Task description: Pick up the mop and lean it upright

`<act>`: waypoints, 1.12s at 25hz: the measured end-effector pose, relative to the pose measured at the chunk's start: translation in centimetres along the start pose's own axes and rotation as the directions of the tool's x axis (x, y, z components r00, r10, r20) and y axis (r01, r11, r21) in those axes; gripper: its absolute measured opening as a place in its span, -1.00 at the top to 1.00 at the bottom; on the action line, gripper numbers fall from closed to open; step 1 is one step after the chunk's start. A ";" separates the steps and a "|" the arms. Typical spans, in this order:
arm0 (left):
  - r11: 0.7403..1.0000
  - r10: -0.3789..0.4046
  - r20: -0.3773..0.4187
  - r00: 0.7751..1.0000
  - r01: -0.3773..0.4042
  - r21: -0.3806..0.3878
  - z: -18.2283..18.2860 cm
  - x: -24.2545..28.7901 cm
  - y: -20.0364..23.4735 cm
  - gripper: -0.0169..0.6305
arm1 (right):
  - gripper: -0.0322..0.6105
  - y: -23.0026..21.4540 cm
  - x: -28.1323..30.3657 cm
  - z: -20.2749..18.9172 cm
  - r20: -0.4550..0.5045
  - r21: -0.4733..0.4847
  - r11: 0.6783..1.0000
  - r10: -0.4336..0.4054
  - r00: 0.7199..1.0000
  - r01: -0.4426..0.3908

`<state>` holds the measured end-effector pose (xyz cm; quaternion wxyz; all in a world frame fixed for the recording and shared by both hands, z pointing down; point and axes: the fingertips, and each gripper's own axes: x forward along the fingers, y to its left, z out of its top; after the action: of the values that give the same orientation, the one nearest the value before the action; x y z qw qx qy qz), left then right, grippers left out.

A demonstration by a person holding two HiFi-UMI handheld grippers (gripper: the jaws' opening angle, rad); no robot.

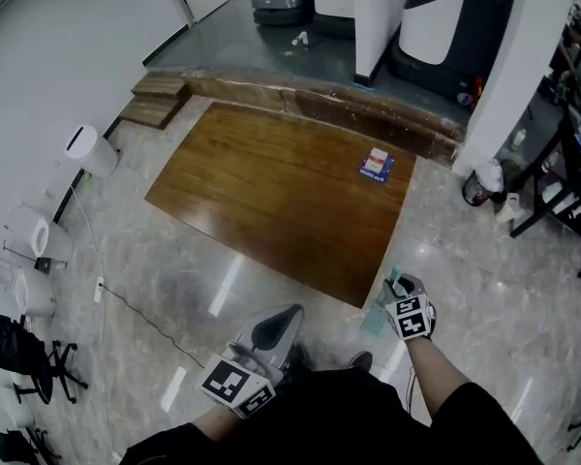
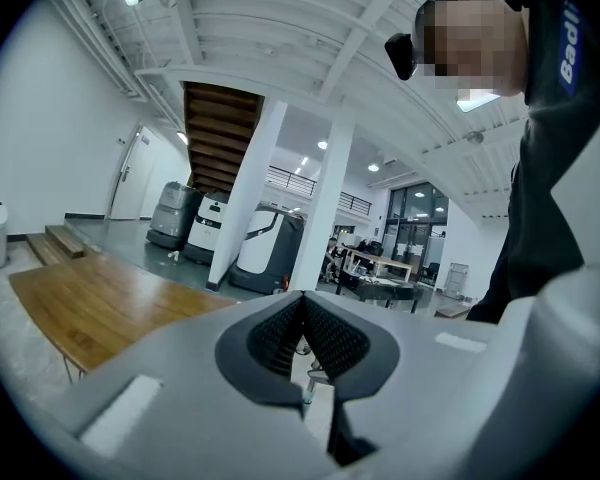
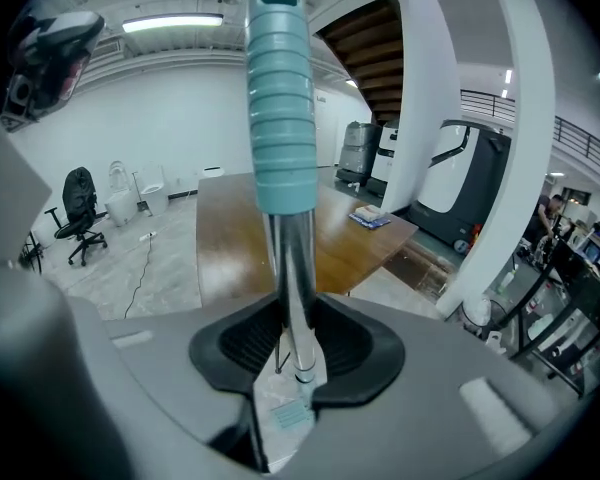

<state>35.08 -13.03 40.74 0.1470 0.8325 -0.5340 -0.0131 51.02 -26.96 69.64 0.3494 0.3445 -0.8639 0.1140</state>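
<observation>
Showing right gripper (image 3: 298, 353) clenched on the mop shaft (image 3: 288, 258) just under its teal ribbed grip (image 3: 280, 108); long axis near upright, mop head (image 3: 292, 415) down by the floor beneath the jaws. Left gripper (image 2: 302, 333) pinched together, empty, well apart from the shaft.

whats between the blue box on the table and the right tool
Just bare table, then a strip of floor, seen in the head view.

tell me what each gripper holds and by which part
The right gripper clamps the mop by its metal shaft, just below the teal grip. The left gripper is shut, holding nothing.
</observation>
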 end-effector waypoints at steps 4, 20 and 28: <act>1.000 -0.022 -0.022 1.000 0.022 0.004 -0.4 0.3 -0.3 0.92 | 0.57 -1.3 -1.6 -1.1 -0.003 0.032 0.999 -0.039 0.999 0.039; 0.997 -0.077 0.001 0.997 0.077 0.012 -0.5 0.8 -3.3 0.92 | 0.58 -0.7 -7.1 -3.5 0.019 0.126 0.991 -0.046 0.999 0.043; 0.999 -0.036 0.025 0.999 0.037 -0.012 -1.3 -0.5 -4.6 0.92 | 0.58 2.9 -9.8 -0.9 0.084 0.083 0.995 0.042 0.996 -0.049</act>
<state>39.18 -10.51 40.77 0.1454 0.8409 -0.5204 -0.0293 54.61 -19.38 63.77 0.2958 0.3438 -0.8795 0.1441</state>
